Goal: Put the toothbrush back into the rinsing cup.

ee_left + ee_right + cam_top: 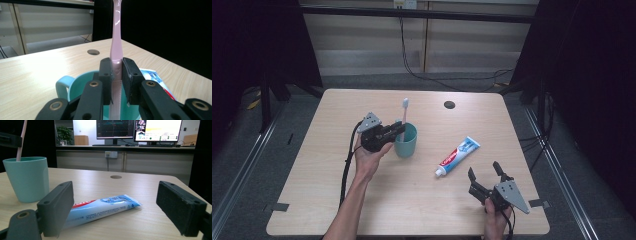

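toothbrush (pixel 116 37): pale pink
cup (pixel 406 141): teal
toothpaste tube (pixel 458 155): blue, white, red
worktop (pixel 422 200): light wood grain
fingers (pixel 58 208): black

A toothbrush (pixel 405 112) stands in the cup (pixel 407 145), left of the toothpaste tube (pixel 457 156).

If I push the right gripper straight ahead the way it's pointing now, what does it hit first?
Most likely the blue-and-white toothpaste tube lying flat on the wooden table. It sits between the open right gripper jaws' line, just ahead; the teal plastic cup stands off to the side.
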`<state>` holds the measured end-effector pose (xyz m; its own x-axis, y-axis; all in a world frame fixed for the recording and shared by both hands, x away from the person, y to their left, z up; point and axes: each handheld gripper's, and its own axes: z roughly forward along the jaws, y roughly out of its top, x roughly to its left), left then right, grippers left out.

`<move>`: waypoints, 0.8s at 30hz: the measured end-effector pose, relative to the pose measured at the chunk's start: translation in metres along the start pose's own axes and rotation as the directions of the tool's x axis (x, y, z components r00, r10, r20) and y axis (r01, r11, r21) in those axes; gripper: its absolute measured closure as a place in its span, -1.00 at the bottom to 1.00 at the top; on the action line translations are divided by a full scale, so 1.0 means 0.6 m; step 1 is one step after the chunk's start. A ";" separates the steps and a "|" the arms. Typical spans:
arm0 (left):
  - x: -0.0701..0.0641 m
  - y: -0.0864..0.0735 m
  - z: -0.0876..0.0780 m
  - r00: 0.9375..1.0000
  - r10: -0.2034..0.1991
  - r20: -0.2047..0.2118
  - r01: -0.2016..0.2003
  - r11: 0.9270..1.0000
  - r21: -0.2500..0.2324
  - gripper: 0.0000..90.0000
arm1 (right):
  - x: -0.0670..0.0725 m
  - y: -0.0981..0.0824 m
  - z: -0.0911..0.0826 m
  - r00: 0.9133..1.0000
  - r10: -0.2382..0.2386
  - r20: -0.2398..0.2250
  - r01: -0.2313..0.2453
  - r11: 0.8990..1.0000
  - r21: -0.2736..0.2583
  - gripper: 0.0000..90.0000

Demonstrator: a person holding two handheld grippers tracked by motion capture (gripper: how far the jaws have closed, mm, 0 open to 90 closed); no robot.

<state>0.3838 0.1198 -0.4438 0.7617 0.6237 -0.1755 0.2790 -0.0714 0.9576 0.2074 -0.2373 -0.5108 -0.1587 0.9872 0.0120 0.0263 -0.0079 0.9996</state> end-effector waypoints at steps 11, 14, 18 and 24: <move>0.001 -0.014 0.001 1.000 -0.002 -0.008 0.003 0.999 0.038 0.75 | 0.000 0.000 0.000 1.000 0.000 0.000 0.000 1.000 0.000 -0.69; 0.000 -0.016 0.004 1.000 -0.006 -0.005 0.006 0.999 0.047 0.74 | 0.000 0.000 0.000 1.000 0.000 0.001 0.000 1.000 -0.001 -0.69; 0.001 -0.018 0.006 1.000 -0.018 -0.005 0.018 0.998 0.056 0.70 | 0.000 0.000 0.000 1.000 -0.001 0.000 0.001 1.000 0.000 -0.69; 0.002 -0.014 0.001 1.000 -0.026 -0.008 0.027 0.999 0.047 0.40 | 0.000 0.000 0.000 1.000 -0.002 0.001 0.002 1.000 -0.002 -0.69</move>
<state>0.3825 0.1208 -0.4522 0.7496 0.6313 -0.1990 0.3264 -0.0911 0.9408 0.2075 -0.2372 -0.5108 -0.1579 0.9874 0.0101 0.0241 -0.0064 0.9997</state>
